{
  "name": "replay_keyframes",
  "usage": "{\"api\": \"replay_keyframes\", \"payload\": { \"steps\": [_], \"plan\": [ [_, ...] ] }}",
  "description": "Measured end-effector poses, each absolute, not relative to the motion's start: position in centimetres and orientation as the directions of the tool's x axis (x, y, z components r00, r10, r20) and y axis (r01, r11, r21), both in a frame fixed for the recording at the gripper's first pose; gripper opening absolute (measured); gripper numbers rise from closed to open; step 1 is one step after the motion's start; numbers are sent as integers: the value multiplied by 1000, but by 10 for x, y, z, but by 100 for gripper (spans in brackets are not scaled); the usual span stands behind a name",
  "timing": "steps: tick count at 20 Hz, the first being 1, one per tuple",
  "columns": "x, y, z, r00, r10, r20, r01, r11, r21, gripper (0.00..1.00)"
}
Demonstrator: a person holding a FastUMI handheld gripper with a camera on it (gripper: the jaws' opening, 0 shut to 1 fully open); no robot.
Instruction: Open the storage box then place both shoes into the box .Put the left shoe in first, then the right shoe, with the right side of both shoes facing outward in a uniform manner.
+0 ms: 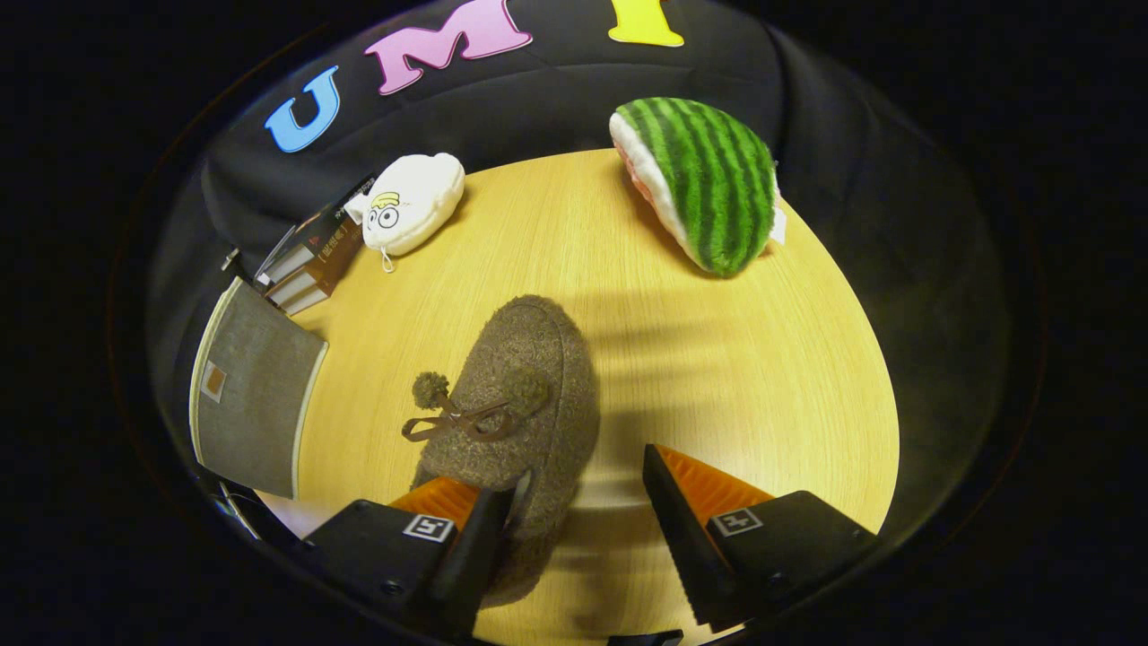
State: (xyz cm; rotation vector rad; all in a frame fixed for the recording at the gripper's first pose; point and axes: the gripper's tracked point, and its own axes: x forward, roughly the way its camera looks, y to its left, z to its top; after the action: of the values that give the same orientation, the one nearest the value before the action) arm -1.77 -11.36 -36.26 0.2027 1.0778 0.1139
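Brown and fuzzy, the shoe (529, 395) lies on the wooden table (717, 359) with its toe pointing away from the gripper (578, 516), and a small bow with two pompoms sits on its top. The fingers are spread apart, the left finger (475, 547) touching the heel of the shoe and the right finger (677, 529) apart from it over bare wood. Left of the shoe lies the grey storage box (251, 390), beyond that some books (314, 256) and a white plush toy (413, 202), and far beyond the shoe to the right a watermelon plush (708, 179).
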Motion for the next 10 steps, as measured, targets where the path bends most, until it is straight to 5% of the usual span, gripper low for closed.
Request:
{"api": "replay_keyframes", "payload": {
  "steps": [4,7,10],
  "plan": [
    [-6,-100,-375,428,210,-879,23,970,243,42],
    [-9,-101,-373,406,248,-880,32,958,285,42],
    [-8,-104,-375,388,251,-887,92,947,308,26]
  ]
}}
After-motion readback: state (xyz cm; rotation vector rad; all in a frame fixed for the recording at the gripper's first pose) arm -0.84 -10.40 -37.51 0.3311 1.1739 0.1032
